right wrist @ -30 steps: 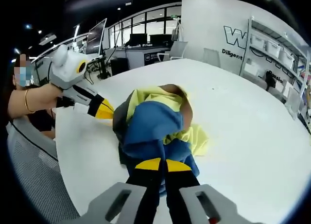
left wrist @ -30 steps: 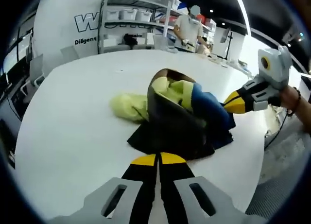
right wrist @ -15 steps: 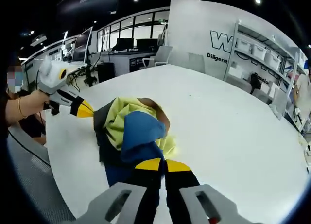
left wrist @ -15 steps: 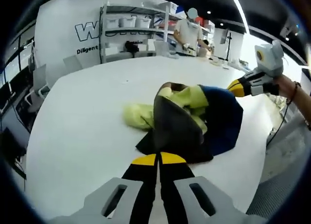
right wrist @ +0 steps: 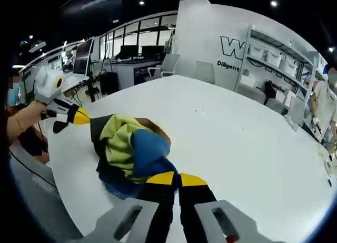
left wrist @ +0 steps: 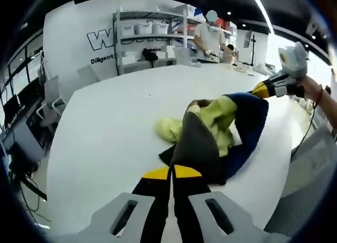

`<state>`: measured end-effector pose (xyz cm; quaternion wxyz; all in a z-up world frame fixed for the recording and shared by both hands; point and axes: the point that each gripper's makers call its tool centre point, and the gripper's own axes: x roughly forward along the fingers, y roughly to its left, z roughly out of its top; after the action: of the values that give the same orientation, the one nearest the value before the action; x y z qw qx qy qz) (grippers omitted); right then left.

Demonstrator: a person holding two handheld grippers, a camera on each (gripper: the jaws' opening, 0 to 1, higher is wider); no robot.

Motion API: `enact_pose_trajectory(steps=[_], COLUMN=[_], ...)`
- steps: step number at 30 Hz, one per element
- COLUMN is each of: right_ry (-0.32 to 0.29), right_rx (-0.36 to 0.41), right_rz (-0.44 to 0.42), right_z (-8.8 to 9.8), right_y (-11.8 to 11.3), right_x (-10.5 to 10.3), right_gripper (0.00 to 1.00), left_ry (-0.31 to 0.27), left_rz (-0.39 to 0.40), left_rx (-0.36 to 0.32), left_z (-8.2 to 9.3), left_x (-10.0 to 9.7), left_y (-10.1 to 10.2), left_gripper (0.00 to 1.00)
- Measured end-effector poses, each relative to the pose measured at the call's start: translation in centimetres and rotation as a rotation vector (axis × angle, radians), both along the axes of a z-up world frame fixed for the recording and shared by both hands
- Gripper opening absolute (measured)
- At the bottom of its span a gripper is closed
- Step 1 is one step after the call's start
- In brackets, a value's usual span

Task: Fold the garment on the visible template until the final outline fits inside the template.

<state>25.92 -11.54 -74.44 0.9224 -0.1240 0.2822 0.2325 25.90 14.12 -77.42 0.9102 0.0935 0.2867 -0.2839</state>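
In the left gripper view, my left gripper point(left wrist: 171, 173) rises from the bottom with its yellow-tipped jaws pressed together, pinched on the dark grey edge of the garment point(left wrist: 210, 135). That grey cloth climbs away from my tips in a peaked fold, lifted off the white table point(left wrist: 105, 143). Just past it bunches a lime-yellow part, and a blue part sweeps up to the right, where my right gripper point(left wrist: 259, 89) has it by the far end, its jaws together on the cloth. A hand point(left wrist: 310, 88) holds that gripper.

In the right gripper view, my right gripper point(right wrist: 171, 178) likewise has its jaws together, clamped on the blue fabric of the garment point(right wrist: 131, 148), which hangs between the two grippers above the table point(right wrist: 237, 148). Beyond the blue sits the lime-yellow bundle with a brownish patch at its top, then the dark part reaching left to my left gripper point(right wrist: 81, 117), gripped by a hand point(right wrist: 26, 116) at the table edge.

Farther off in the left gripper view, a shelving rack point(left wrist: 145, 37) with storage bins stands before a white wall point(left wrist: 73, 37) bearing dark letters, and a person point(left wrist: 209, 36) in a light shirt stands beside it. In the right gripper view, desks with monitors point(right wrist: 131, 48) line the far side under dark windows.
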Motion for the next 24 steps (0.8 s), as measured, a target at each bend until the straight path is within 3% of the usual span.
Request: enact_pose_trajectory(steps=[16,24], right_ry=[-0.024,-0.090], right_rx=[-0.046,-0.064], right_rz=[-0.071,-0.134], right_z=[1.2,2.6], right_y=[-2.6,-4.0], right_x=[-0.1,0.5], right_gripper=[0.00,0.00], left_ry=[-0.059,-0.101], left_rz=[0.066,0.096], left_rx=[0.026,0.036], left_z=[2.6,4.0], left_x=[0.8,1.2], left_y=[3.3,4.7], left_gripper=[0.00,0.00])
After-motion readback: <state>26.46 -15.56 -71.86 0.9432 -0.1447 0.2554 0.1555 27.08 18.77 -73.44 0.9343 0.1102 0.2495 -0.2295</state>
